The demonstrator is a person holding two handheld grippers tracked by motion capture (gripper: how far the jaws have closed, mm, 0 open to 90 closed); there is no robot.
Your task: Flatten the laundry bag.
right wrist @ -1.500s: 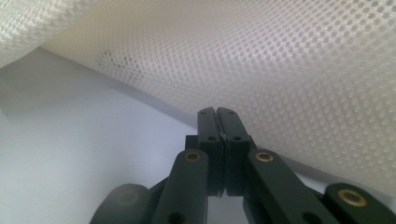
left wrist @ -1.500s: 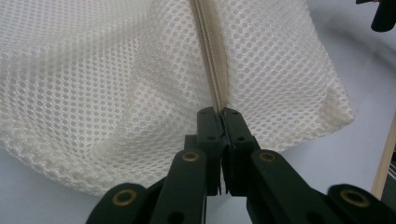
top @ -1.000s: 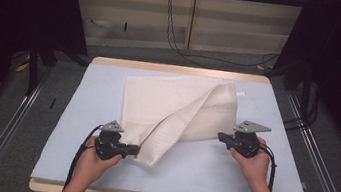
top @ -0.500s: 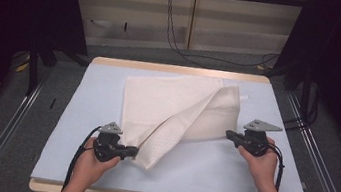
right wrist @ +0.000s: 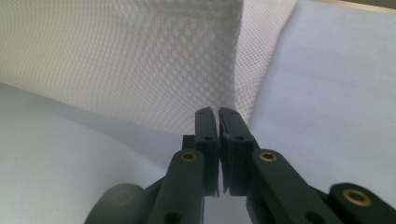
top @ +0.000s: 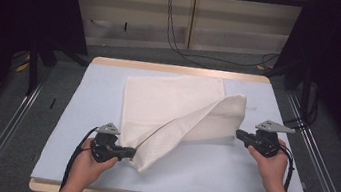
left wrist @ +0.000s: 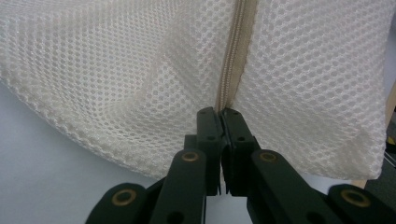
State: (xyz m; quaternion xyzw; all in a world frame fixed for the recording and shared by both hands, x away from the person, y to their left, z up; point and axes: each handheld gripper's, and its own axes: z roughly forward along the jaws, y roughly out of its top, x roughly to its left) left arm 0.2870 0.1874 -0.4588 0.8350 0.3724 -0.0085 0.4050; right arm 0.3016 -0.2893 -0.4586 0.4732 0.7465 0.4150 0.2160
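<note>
Mesh laundry bag (top: 176,112) sits mid-table on the blue mat (top: 228,175), its far part lying flat. The near flap is lifted and stretched into a diagonal band running from front left to right of centre. The zipper (left wrist: 231,56) runs up the middle of the left gripper view, closed as far as I can see.

Left gripper (top: 131,153): jaws pressed together, pinching the bag right at the bottom end of the zipper tape. The mesh fans out on both sides of the tips. It is holding position at the bag's front-left corner.

Right gripper (top: 240,134): jaws nearly together, a slim gap at the tips. In the right gripper view (right wrist: 218,112) the folded mesh edge stands just beyond the tips, and I don't see fabric clamped between them. In the high view the tips sit at the bag's right edge, touching or just off it; I can't tell which.

What changed: over the last second my right hand (top: 270,163) slid outward to the right, away from the bag. The flap's right corner stayed roughly where it was, so the gripper now sits beside the fabric rather than buried in it. Left hand (top: 88,165) unchanged.

My read: the right side has let go or is barely hanging on, so only the left pinch tensions the band now. If I want the bag spread flat or the zipper worked, the right needs a fresh, confirmed grip on that edge first.
</note>
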